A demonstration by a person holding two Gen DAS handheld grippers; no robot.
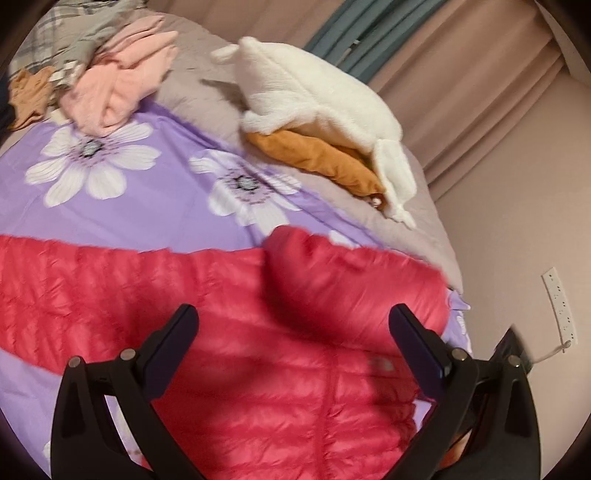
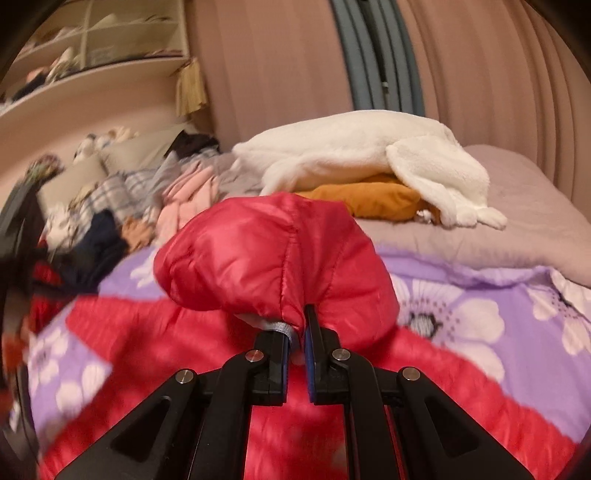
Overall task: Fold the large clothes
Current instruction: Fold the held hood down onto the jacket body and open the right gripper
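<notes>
My right gripper (image 2: 297, 332) pinches the red quilted puffer jacket's (image 1: 258, 332) hood, hiding the bed at twelve o'clock; my left gripper (image 1: 293, 317) gapes wide, blurred.

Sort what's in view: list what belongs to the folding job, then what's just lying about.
In the job:
red puffer jacket
right gripper, shut on the jacket's hood
left gripper, open above the jacket

Lying about:
white fleece
orange garment under it
pink clothes
plaid cloth
power strip
</notes>
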